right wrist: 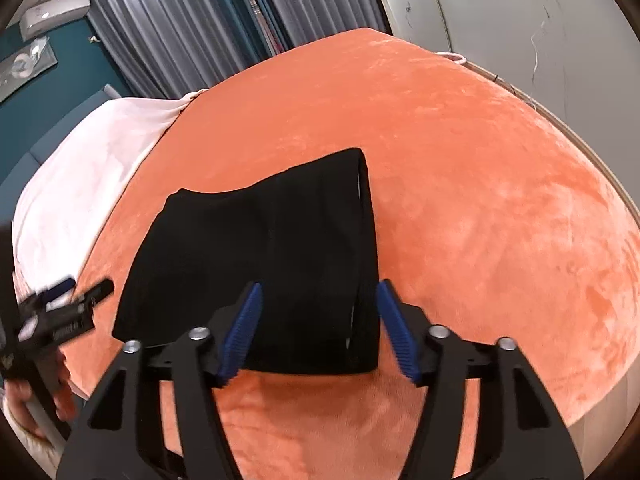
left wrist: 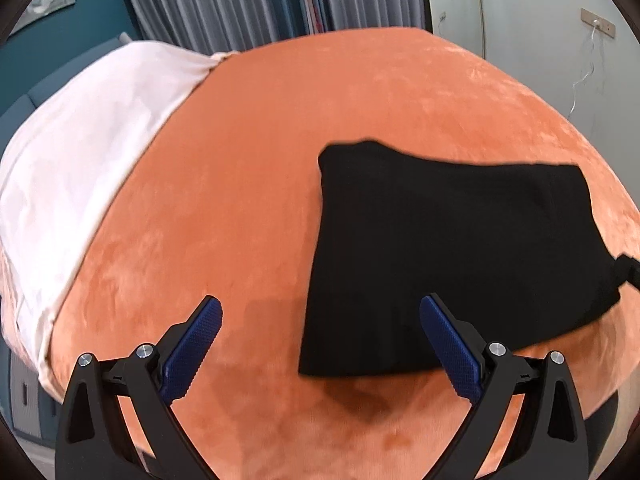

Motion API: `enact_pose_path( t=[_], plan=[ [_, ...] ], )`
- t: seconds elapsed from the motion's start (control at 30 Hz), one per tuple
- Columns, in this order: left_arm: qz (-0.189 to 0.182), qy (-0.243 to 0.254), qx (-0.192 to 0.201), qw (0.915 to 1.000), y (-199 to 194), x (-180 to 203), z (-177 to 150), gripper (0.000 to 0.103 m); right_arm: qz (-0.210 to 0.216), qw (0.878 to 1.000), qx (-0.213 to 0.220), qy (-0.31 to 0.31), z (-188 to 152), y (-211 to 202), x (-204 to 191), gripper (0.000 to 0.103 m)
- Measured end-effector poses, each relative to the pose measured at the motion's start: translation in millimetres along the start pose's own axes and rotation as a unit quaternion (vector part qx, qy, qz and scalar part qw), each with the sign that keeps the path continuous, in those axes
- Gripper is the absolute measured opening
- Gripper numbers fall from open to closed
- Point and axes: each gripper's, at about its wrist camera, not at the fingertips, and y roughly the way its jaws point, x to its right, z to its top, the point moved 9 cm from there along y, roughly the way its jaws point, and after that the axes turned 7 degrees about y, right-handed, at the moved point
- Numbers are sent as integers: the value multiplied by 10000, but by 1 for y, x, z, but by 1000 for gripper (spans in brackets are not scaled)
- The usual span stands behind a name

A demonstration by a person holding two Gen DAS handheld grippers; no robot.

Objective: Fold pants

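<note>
Black pants (left wrist: 452,248) lie folded into a compact rectangle on the orange bed cover (left wrist: 248,168). In the left wrist view my left gripper (left wrist: 320,344) is open and empty, above the bed at the fold's near left corner. In the right wrist view the folded pants (right wrist: 260,264) lie straight ahead, and my right gripper (right wrist: 318,332) is open and empty over their near edge. The left gripper (right wrist: 70,300) also shows in the right wrist view at the far left, held in a hand. A bit of the right gripper (left wrist: 628,270) shows at the left wrist view's right edge.
A white sheet (left wrist: 80,168) covers the bed's left part. Grey curtains (left wrist: 248,0) hang behind the bed, and a white wall (right wrist: 540,32) with a hanging cable is at the right. The bed's near edge drops off below both grippers.
</note>
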Motion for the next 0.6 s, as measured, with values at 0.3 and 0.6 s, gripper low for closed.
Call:
enact_pose_path(
  t=[0.3,0.6],
  plan=[
    [-99,-100,-265,9995,6,-1,-29,98,-103,9998,-98,136,-5,1,16,63],
    [-1880,-943,-926,9732,35,11,-49,98,134,9983,-328,463,-17,7,24,71]
  ],
)
